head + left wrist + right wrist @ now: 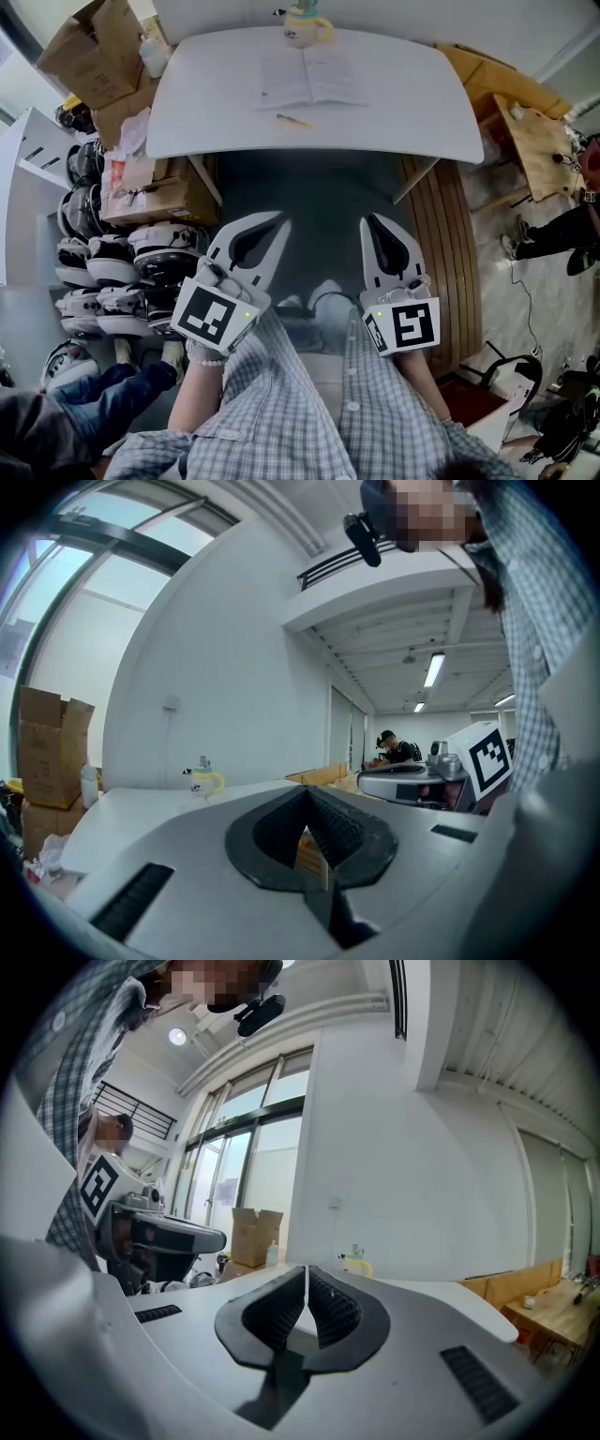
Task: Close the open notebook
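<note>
Nearest me, I held the left gripper [279,222] with its grey jaws closed tip to tip on nothing. The right gripper [371,219] was just as closed and just as empty, and both pointed level toward the work from well short of it. Beyond them lay a strip of dark floor [309,187] and then the near edge of the white, round-cornered table [412,122], so I judged the step in hand to be the approach. On the table, a thin yellow pen [293,120] lay just on the near side of the open white paper notebook [309,80]. The notebook itself lay flat toward the far middle of the table, with its spine running near to far. To do this well, I thought I should come in over the near edge high enough to clear the pen. One set of closed tips could rest on one half of the book to stop it sliding. The other set could go under the outer edge of the opposite half, lift it and fold it across the spine. I could not tell which half was thicker. At the far edge, just beyond the spine, stood a small pale cup with a yellow handle [305,30], so the folding sweep should stay short of it.
</note>
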{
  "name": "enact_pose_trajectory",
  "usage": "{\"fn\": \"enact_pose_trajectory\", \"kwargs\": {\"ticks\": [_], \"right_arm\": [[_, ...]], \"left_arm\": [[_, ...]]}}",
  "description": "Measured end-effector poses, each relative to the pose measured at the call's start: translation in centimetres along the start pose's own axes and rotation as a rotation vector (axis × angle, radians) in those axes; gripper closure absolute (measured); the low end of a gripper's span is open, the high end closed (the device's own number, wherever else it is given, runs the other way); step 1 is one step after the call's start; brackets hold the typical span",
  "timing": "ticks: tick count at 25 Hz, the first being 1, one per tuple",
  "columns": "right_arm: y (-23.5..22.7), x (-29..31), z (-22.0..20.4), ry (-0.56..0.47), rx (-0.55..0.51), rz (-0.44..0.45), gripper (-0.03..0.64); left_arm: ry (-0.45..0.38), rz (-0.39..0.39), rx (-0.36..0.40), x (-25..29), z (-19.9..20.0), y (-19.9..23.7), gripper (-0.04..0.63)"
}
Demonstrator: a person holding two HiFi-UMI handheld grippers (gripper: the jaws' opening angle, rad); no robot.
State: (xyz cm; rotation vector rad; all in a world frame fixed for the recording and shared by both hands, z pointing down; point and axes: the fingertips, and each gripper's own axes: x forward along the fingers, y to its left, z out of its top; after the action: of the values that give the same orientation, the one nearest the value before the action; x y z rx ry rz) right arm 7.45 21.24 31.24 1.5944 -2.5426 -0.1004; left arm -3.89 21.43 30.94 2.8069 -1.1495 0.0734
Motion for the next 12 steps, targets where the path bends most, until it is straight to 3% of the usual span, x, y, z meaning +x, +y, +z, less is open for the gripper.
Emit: {"fn": "enact_pose_trajectory", "kwargs": {"ticks": [12], "right_arm": [[-1.8,1.9,-1.2,0.015,0.007,0.024,0.591]], "left_arm": [[0.010,0.023,-0.004,2.0,-0.5,0.9,0.588]]}}
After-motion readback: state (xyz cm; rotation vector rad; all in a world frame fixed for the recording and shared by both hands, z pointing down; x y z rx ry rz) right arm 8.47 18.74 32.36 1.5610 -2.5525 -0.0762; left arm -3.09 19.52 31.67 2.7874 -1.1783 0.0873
